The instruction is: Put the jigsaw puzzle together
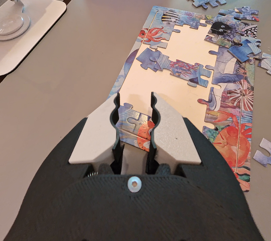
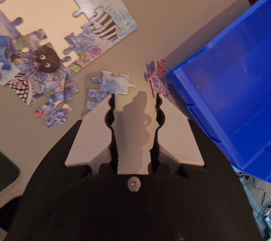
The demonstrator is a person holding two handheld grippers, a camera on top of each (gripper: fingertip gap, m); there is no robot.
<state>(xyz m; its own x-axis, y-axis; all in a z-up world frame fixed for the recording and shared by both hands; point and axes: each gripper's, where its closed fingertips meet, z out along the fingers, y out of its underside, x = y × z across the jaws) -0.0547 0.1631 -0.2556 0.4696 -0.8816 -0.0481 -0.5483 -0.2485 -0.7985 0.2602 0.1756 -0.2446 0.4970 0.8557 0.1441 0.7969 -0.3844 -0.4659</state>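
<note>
The left gripper hovers low over the near end of the jigsaw puzzle tray, its jaws parted by a moderate gap and holding nothing; between them show the joined pieces with the orange fish in the tray's near corner. The tray lies flat on the grey surface, with wide bare room to its left as far as a white lamp base. Much of the tray's cream middle is unfilled; pieces line its borders, and a strip of joined pieces lies loose across the gap. The right gripper points down at the surface beyond the tray's far end, jaws open about as wide and empty, with bare surface between the tips. Its left fingertip sits at the edge of two loose pale-blue pieces; its right fingertip is just beside a pink coral piece, which lies against the wall of a blue plastic bin. The bin crowds the gripper's right side; its inside is hidden.
</note>
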